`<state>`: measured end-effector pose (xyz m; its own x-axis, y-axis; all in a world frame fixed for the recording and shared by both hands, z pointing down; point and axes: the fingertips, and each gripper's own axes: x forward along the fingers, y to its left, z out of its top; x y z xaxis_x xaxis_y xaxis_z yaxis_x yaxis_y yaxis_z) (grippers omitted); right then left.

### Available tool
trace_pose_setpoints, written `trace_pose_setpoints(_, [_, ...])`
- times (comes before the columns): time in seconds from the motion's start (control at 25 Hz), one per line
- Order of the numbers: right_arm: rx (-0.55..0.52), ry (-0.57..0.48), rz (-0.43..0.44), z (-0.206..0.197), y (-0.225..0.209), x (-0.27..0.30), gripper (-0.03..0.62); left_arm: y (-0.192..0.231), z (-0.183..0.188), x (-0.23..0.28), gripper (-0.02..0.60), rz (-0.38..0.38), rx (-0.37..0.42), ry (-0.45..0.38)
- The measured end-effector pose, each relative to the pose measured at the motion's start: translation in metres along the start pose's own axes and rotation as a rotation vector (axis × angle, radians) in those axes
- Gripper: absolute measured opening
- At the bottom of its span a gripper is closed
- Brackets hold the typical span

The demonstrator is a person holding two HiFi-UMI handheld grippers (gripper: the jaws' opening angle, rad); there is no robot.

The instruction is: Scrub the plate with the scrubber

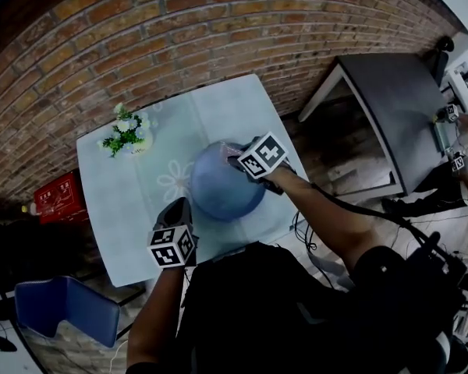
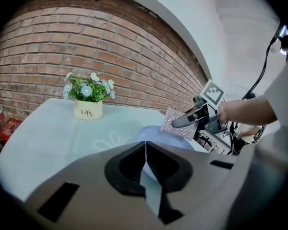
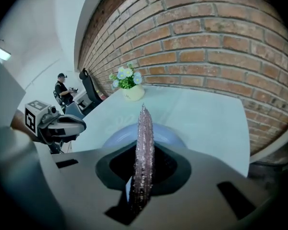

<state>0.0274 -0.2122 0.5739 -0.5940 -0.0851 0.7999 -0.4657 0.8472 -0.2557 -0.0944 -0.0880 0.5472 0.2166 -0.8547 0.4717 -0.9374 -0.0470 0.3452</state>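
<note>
A blue plate [image 1: 226,187] lies upside-down-looking, domed, on the pale table [image 1: 132,216]. My left gripper [image 1: 185,203] is at the plate's near left rim, shut on that rim; a thin pale-blue edge shows between its closed jaws in the left gripper view [image 2: 145,152]. My right gripper [image 1: 233,157] is over the plate's far right side, shut on a pinkish glittery scrubber [image 3: 144,143] that stands on edge between the jaws. In the left gripper view the scrubber [image 2: 179,124] hangs just above the plate [image 2: 151,134]; whether it touches, I cannot tell.
A small pot of flowers [image 1: 128,134] stands at the table's far left corner. A brick wall [image 1: 179,22] runs behind the table. A dark side table [image 1: 398,107] is to the right, a blue chair [image 1: 66,308] at near left, a red crate [image 1: 58,197] on the floor.
</note>
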Motion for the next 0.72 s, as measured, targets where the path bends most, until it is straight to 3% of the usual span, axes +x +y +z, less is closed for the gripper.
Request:
trace_pose_setpoints(0.32, [0.069,-0.141,-0.078,-0.010,0.005,-0.029,0.064,0.003,0.010,0.009,0.011,-0.036,0.014,0.000])
trace_pose_setpoints(0.72, [0.136,-0.191,-0.235,-0.036,-0.019,-0.034,0.064,0.006,-0.004,0.024,0.012,-0.011,0.057,0.067])
